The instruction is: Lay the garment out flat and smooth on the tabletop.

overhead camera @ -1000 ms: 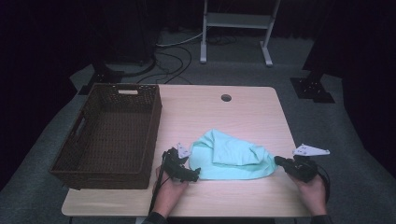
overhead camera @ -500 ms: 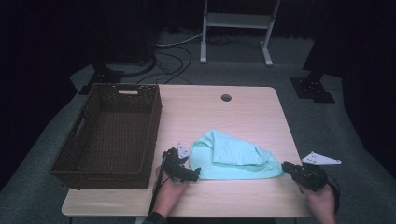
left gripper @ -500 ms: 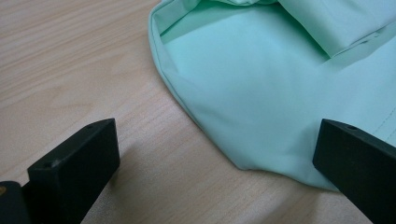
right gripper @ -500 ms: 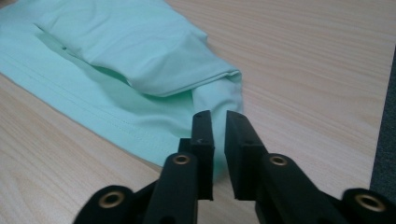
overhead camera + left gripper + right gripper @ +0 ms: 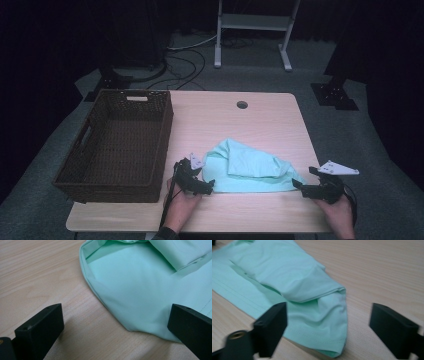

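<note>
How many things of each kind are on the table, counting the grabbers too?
Mint green cloth: 1
Brown woven basket: 1
Black grippers: 2, the left gripper and the right gripper
Total: 4 things on the table

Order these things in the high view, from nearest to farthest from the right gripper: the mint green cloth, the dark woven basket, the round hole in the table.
From the right gripper:
1. Mint green cloth, just left of it.
2. Round hole in the table, toward the far edge.
3. Dark woven basket, on the table's left side.
</note>
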`<state>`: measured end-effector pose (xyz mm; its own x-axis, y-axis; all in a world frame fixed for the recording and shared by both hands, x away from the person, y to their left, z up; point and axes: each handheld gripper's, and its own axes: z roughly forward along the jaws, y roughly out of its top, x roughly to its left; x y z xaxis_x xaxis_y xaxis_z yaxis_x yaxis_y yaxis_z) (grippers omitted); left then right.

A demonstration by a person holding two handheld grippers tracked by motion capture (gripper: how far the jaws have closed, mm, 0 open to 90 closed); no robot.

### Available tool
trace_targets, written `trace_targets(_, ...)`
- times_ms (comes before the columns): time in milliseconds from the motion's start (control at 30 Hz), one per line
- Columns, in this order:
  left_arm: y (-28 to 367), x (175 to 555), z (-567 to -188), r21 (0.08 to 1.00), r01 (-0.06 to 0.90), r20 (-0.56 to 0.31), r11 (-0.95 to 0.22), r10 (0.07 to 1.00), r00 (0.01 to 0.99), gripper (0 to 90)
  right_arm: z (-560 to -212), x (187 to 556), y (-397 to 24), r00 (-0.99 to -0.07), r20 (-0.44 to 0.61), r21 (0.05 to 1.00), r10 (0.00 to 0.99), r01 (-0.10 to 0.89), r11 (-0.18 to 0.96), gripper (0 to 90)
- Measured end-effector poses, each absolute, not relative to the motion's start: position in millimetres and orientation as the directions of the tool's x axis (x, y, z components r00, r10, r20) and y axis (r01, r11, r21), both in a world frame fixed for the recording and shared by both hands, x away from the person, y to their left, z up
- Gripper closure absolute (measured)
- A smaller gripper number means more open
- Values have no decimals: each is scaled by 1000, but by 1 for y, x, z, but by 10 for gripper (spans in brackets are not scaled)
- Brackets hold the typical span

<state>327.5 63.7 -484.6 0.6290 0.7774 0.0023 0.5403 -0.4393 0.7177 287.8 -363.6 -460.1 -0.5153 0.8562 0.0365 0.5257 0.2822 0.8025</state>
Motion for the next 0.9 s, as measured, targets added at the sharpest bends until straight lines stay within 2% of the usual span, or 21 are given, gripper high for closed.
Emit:
trace_targets(67, 64, 327, -485, 718, 540, 2, -439, 777, 629, 0, -464, 290, -360, -521, 22, 794, 853, 527, 302, 21)
trace_targets(167, 64, 327, -485, 718, 541, 1, -438, 777, 629, 0, -468, 292, -357, -534, 12, 789, 845, 524, 320, 0)
trace_targets(467, 62, 326, -481, 729, 519, 1, -447, 758, 652, 0, -470, 292, -357, -545, 12, 795, 839, 514, 322, 0)
trace_targets(900, 27, 343, -474, 733, 430, 28, -526, 656, 754, 0, -471, 292, -356, -555, 13, 800, 831, 505, 324, 0)
